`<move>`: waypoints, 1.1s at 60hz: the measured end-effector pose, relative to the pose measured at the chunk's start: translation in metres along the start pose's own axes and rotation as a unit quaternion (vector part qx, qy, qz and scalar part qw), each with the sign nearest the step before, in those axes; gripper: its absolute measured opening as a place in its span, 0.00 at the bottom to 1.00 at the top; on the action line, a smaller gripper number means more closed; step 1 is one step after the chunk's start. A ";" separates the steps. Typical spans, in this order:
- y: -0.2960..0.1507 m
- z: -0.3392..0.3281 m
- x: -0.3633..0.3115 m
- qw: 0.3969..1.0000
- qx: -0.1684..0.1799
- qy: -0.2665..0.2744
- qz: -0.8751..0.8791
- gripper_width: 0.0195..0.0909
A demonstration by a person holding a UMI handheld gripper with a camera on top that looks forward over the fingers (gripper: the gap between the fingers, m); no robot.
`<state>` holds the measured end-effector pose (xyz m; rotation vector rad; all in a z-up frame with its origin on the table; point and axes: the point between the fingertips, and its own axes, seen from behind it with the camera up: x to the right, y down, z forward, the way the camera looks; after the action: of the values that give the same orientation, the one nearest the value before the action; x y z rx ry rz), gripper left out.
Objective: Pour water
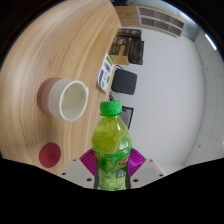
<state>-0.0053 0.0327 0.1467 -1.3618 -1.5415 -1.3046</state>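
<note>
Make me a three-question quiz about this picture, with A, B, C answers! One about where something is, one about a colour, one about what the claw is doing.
1. Where is the white cup?
A. On the wooden table
B. On the floor
C. Inside the claw

2. What colour is the bottle's cap?
A. Red
B. Green
C. Blue

3. What is the claw doing?
A. Hanging empty
B. Holding the cup
C. Gripping the bottle

Answers:
1. A, the cup stands on the wood, beyond the bottle.
2. B, the cap on top is green.
3. C, both pink pads press against the bottle's sides.
</note>
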 end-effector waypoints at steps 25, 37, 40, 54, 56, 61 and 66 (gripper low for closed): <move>0.035 -0.016 -0.006 0.771 0.066 -0.074 0.629 0.23; 0.043 0.000 -0.037 0.668 0.097 -0.084 0.733 0.23; 0.040 0.005 -0.049 0.656 0.099 -0.093 0.742 0.23; 0.041 0.018 -0.074 0.636 0.108 -0.077 0.760 0.23; 0.042 0.017 -0.074 0.633 0.106 -0.078 0.763 0.24; 0.044 0.014 -0.076 0.630 0.102 -0.074 0.766 0.28; 0.043 0.010 -0.077 0.638 0.101 -0.071 0.760 0.41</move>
<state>0.0538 0.0185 0.0819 -1.8136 -0.1268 0.0910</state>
